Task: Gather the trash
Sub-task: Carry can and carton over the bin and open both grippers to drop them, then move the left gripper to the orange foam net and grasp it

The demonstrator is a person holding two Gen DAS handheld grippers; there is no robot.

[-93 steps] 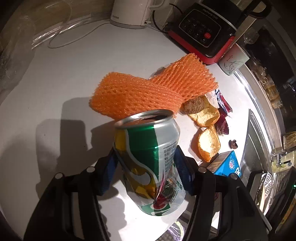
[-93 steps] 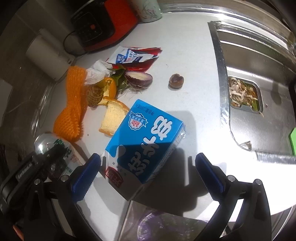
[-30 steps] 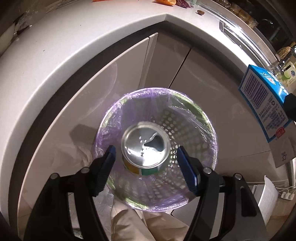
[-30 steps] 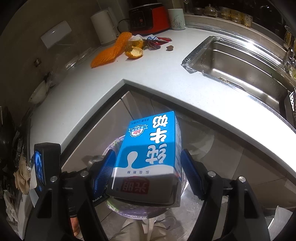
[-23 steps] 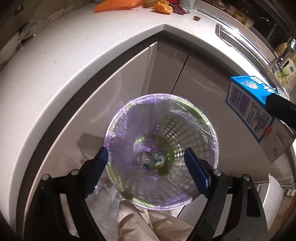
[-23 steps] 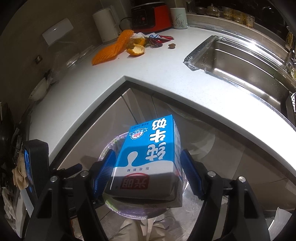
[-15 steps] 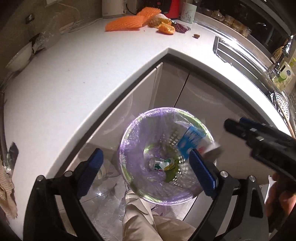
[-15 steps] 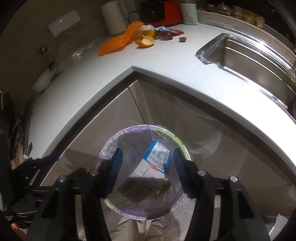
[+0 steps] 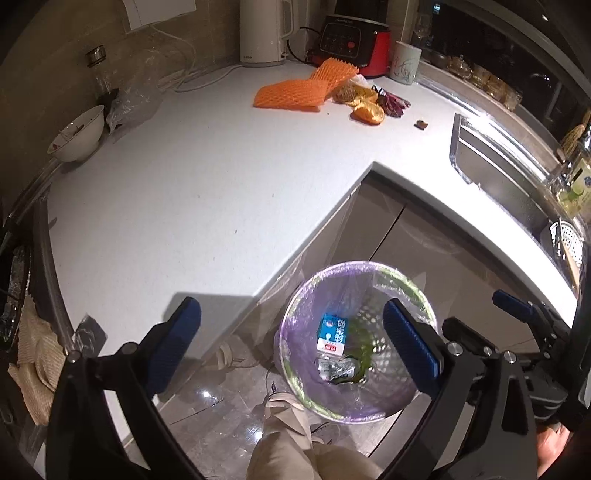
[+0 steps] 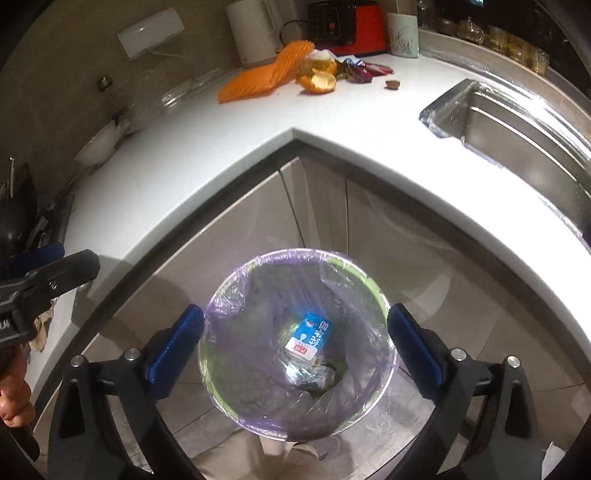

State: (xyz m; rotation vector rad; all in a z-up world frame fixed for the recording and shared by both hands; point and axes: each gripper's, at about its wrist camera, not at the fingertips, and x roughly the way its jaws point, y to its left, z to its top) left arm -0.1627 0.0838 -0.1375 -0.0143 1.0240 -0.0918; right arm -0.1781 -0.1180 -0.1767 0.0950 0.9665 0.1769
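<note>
A bin lined with a purple bag [image 9: 354, 263] [image 10: 295, 252] stands on the floor under the counter corner. At its bottom lie the blue milk carton [image 9: 332, 334] [image 10: 310, 338] and the green soda can [image 9: 338, 369] [image 10: 314, 376]. My left gripper [image 9: 290, 310] hangs above the counter edge and bin, jaws opening, nothing between them. Directly over the bin, my right gripper [image 10: 295, 314] has its jaws opening too, also with nothing in them. An orange foam net [image 9: 295, 94] [image 10: 266, 75], orange peels [image 9: 367, 114] [image 10: 321, 81] and wrappers [image 9: 395, 103] [image 10: 362, 72] lie far back on the counter.
A white kettle [image 9: 264, 33], a red appliance [image 9: 354, 44] and a mug [image 9: 406, 62] stand behind the trash pile. A steel sink [image 10: 517, 122] fills the right side. A bowl [image 9: 77, 134] sits at the left. A person's trouser leg [image 9: 295, 443] is below.
The can fell from my left gripper into the bin, then the milk carton dropped from my right gripper beside it. Both jaws spread wide. The left gripper rose, showing more counter.
</note>
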